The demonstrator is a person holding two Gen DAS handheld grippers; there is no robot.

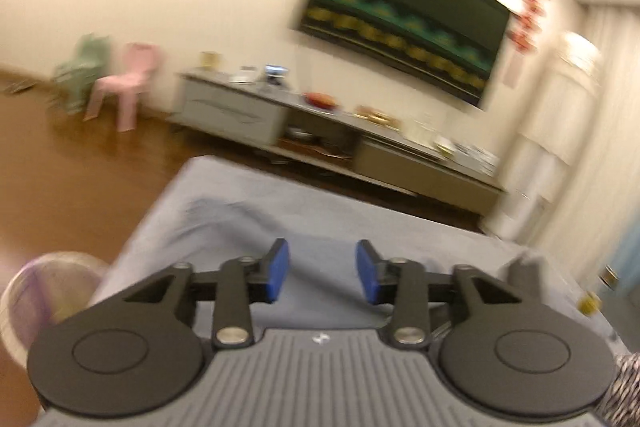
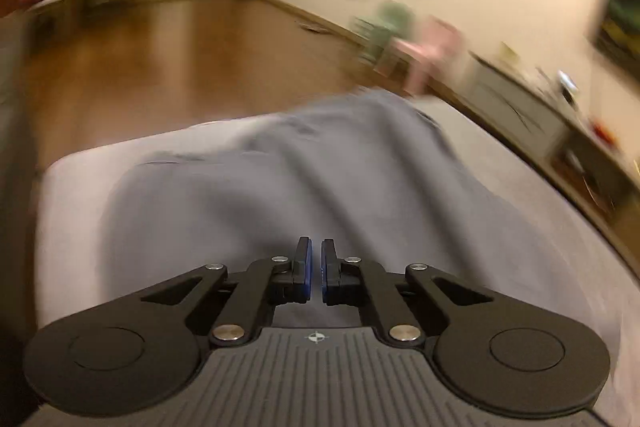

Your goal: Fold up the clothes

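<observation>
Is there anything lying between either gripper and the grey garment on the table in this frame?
Nothing visible. The grey garment lies spread on the table directly ahead of the right gripper, with no object between them. The left gripper likewise looks straight onto the cloth, jaws apart and empty. Both views are motion-blurred.
</observation>
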